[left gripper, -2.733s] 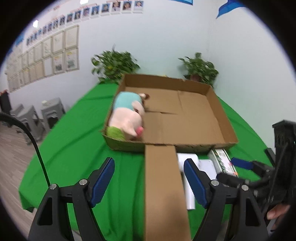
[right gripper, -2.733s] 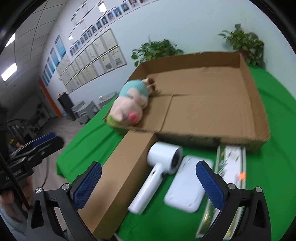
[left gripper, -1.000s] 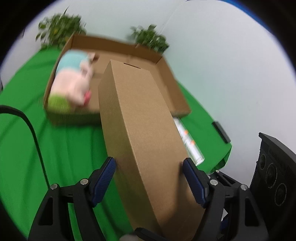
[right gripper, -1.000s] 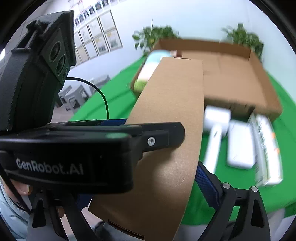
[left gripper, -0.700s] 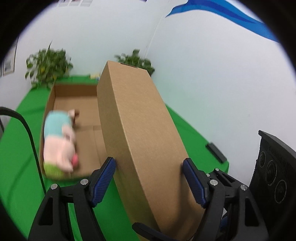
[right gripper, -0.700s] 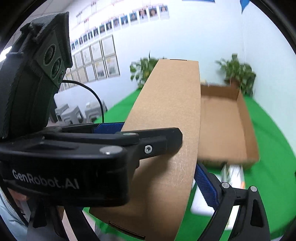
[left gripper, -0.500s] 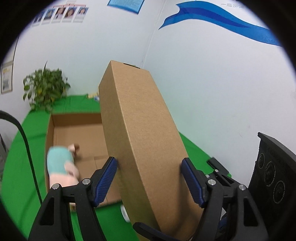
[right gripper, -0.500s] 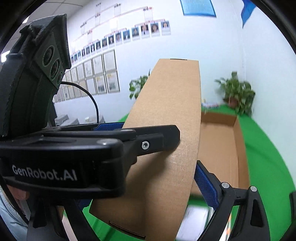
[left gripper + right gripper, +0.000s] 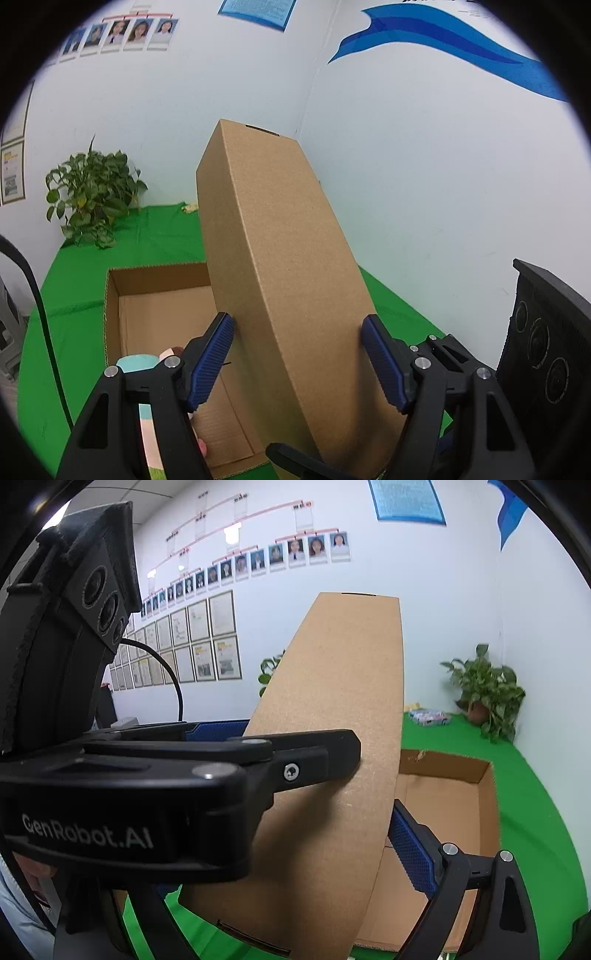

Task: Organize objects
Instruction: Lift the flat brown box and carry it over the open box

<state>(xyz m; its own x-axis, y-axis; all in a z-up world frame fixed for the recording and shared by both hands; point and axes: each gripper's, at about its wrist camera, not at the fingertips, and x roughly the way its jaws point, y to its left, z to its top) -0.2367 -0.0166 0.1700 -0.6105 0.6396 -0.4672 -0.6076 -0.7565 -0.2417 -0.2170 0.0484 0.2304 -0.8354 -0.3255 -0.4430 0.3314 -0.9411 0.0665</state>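
Note:
A long brown cardboard box (image 9: 280, 258) is held tilted up in the air, above the table. My left gripper (image 9: 299, 363) is shut on its two long sides, blue pads (image 9: 212, 360) pressing the card. My right gripper (image 9: 295, 867) grips the same box across its wider face; one blue pad (image 9: 410, 853) lies against the box edge, while the other finger is hidden behind the left gripper's black body (image 9: 147, 775). Below lies the open cardboard tray (image 9: 110, 295), also seen in the right wrist view (image 9: 487, 812). A plush pig (image 9: 136, 363) lies in it, mostly hidden by my left finger.
A green cloth (image 9: 81, 280) covers the table, which meets white walls at the back and right. Potted plants stand at the back left (image 9: 92, 195) and back right (image 9: 484, 690). A small packet (image 9: 430, 716) lies at the back. A black cable (image 9: 40, 314) hangs at the left.
Both grippers have risen with the long box held between them, and its far end now points higher. The tray has sunk low in view, and the white items on the table have dropped out of sight.

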